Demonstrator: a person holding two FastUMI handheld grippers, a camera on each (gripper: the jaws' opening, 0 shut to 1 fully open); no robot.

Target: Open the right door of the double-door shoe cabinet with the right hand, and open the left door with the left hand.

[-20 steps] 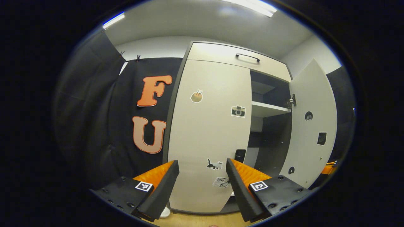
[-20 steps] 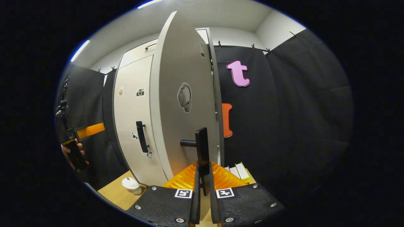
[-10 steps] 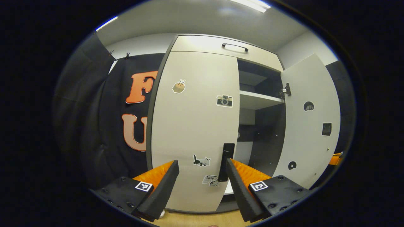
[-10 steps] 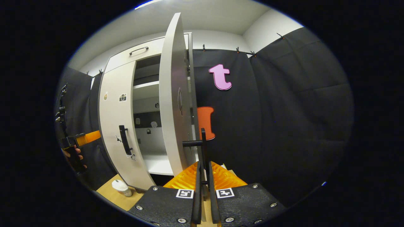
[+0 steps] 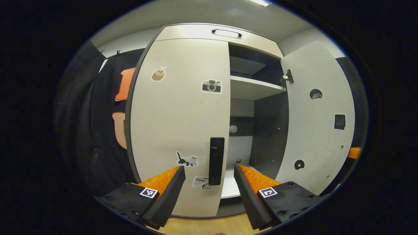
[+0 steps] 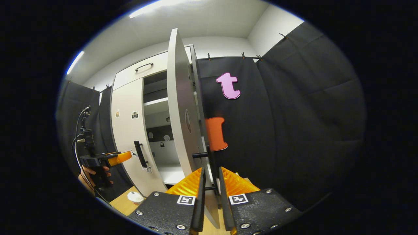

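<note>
The shoe cabinet's left door (image 5: pixel 178 124) is closed, pale grey with several stickers, and its black handle (image 5: pixel 216 160) stands upright by its right edge. My left gripper (image 5: pixel 209 167) is open just in front of that handle, with the handle in the gap but untouched. The right door (image 5: pixel 318 124) stands swung wide open. In the right gripper view this right door (image 6: pixel 181 114) is seen edge-on. Its black handle (image 6: pixel 211 161) sits between the slightly parted fingers of my right gripper (image 6: pixel 211 170). The left gripper (image 6: pixel 119 157), held by a hand (image 6: pixel 94 173), is near the left door's handle (image 6: pixel 140 154).
Inside the cabinet are a white shelf (image 5: pixel 254 88) and a dark back wall. A drawer front with a black handle (image 5: pixel 227 32) tops the cabinet. A white cup (image 6: pixel 135 196) stands on the wooden floor (image 6: pixel 120 202) by the cabinet's foot. Black cloth walls close in both sides.
The left gripper has come closer to the left door, whose handle is now centred between its fingers. The right door has swung further open, and the right gripper's fingers have parted a little.
</note>
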